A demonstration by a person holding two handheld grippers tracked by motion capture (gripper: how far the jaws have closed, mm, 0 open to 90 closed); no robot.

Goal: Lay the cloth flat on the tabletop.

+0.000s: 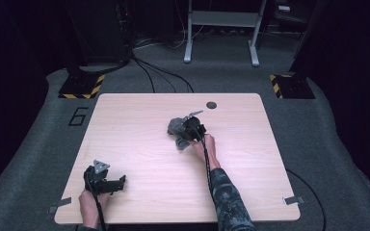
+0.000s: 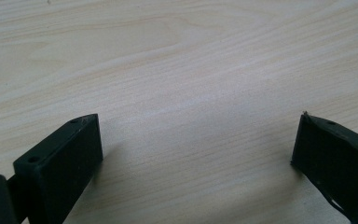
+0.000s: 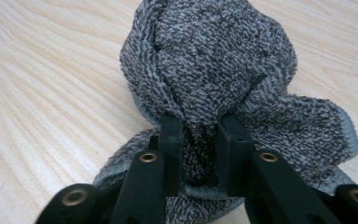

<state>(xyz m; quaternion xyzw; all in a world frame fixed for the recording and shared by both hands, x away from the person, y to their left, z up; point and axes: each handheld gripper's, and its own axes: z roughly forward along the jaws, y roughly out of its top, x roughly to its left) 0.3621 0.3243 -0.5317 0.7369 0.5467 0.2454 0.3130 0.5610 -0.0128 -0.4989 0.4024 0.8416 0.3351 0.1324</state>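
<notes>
Towel (image 3: 205, 70) bunched mid-bench (image 1: 139, 144), pinched in right claw (image 3: 200, 140); left claw (image 2: 196, 154) wide open, idle near front edge; spreading or folding seemingly undone.

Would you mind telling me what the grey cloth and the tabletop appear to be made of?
The cloth looks like terry towelling: mottled grey, matte, with a looped nubby pile and a stitched hem along its edge. It bunches softly where the right claw pinches it. The tabletop looks like pale wood or a wood-grain laminate: smooth, with a faint sheen and printed-looking streaks. Which of the two cannot be told.
</notes>
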